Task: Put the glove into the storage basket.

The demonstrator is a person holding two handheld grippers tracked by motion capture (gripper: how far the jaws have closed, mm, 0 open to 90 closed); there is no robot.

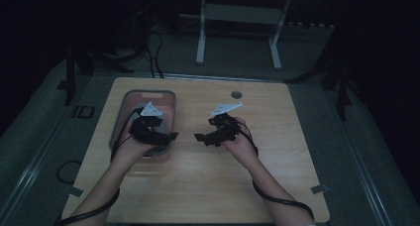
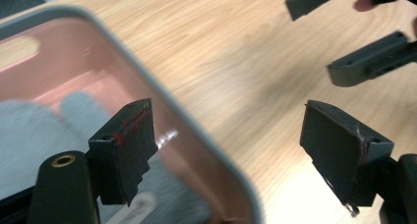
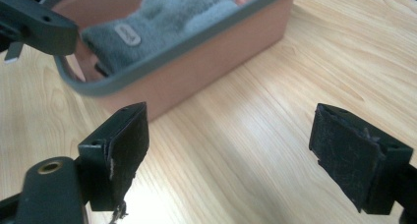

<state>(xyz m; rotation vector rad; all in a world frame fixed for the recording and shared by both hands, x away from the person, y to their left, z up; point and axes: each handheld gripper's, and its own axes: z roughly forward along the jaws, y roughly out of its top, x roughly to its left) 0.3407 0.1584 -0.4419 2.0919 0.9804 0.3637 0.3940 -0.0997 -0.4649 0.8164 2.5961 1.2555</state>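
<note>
Both grippers are held with fingers spread and empty: the left gripper [image 1: 159, 132] over the pink bin [image 1: 171, 94], where a grey cloth [image 3: 162, 17] lies, the right gripper [image 1: 210, 133] above bare tabletop [image 1: 208, 186], presumably readied for retrieval.

room: dim | floor [image 1: 317, 52]: grey carpet | white table frame [image 1: 237, 18] | black cables [image 1: 153, 50]

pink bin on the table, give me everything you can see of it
The pink bin is a rounded-rectangular tub, apparently plastic, with salmon-pink walls and a thick grey rim with a handle cutout at its far end. It sits upright and open-topped on the left half of the wooden table. Inside lies a grey fuzzy cloth bearing a small oval tag. The left claw hovers open over its near right edge; contact is unclear.
</note>
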